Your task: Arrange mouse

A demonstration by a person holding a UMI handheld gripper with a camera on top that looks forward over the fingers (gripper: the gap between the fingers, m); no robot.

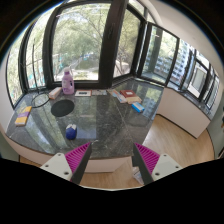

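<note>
A small blue object (72, 130), likely the mouse, lies on the dark stone table (100, 125) near its front edge. Behind it rests a black oval pad (62, 107). My gripper (112, 160) hovers above the wooden floor, short of the table, and is open with nothing between its fingers. One magenta pad (78, 155) shows left of the gap, the other to the right. The blue object is ahead of the left finger and well beyond it.
A pink bottle (67, 80) stands at the table's back left. An orange and yellow item (22, 119) lies at the left end. Flat books or boxes (132, 100) sit on the right part. Large windows (100, 40) surround the table.
</note>
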